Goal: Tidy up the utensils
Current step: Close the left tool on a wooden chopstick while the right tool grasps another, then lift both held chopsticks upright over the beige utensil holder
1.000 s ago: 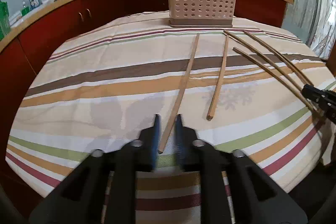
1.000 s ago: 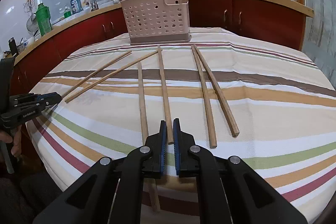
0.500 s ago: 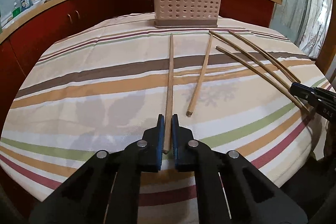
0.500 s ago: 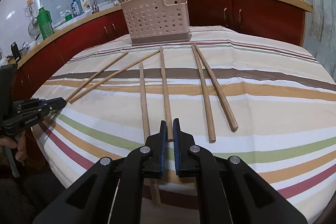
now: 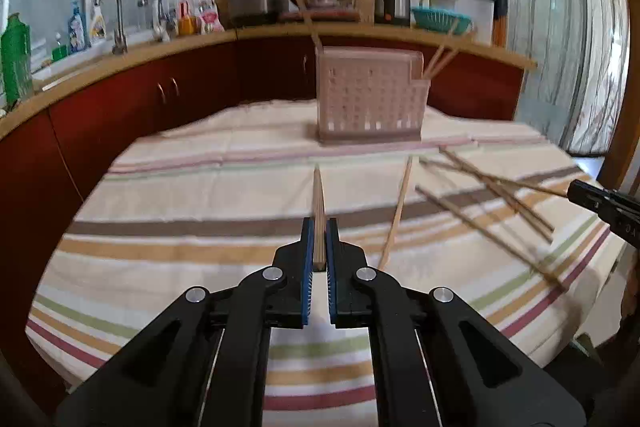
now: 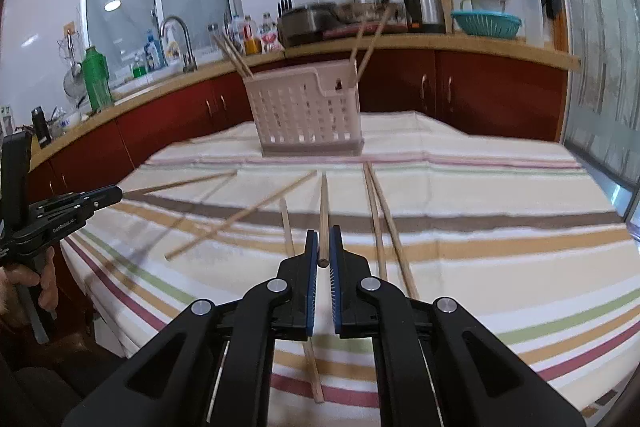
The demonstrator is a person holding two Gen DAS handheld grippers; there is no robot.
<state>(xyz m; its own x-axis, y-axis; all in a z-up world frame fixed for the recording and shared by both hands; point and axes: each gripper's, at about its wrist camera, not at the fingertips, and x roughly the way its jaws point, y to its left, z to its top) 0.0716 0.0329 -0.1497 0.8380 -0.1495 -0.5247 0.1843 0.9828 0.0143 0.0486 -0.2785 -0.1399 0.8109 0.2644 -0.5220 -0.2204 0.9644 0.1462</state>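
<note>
Each gripper is clamped on a chopstick pointing toward the utensil basket [image 5: 370, 99]. The left gripper [image 5: 319, 227] pinches a flat chopstick [image 5: 318, 203]; the right gripper [image 6: 324, 237] pinches a round chopstick [image 6: 324, 215]. Loose chopsticks [image 6: 386, 223] lie on the striped worktop [image 6: 500, 227] in front of the basket, which holds more.

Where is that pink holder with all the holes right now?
In both views the pink holder stands upright at the far edge of the striped tablecloth, just before the red cabinets, beyond the loose chopsticks.
</note>
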